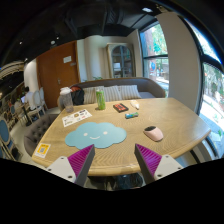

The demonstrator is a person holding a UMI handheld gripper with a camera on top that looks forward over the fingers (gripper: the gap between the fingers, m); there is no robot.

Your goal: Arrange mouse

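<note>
The claw (pixel 115 160) hangs open above the desk (pixel 170 120) edge, the blue cloud-shaped mousepad (pixel 96 134) just ahead of it.

— What is on the round wooden table (pixel 175 120)?

— A light blue mat in the shape of a cloud (pixel 97 134) lies near the front edge. To its right stands a pink mug (pixel 153 132).

— And further back?

— A green bottle (pixel 100 99) stands upright near the far edge. Just beside it, to the right, lies a small dark red thing (pixel 120 107); I cannot tell what it is. A white printed sheet (pixel 76 118) lies on the left, and a yellow card (pixel 42 150) at the left front edge.

— Behind the table?

— A grey sofa (pixel 120 89), a wooden door (pixel 58 64), and big windows (pixel 153 42) on the right.
</note>
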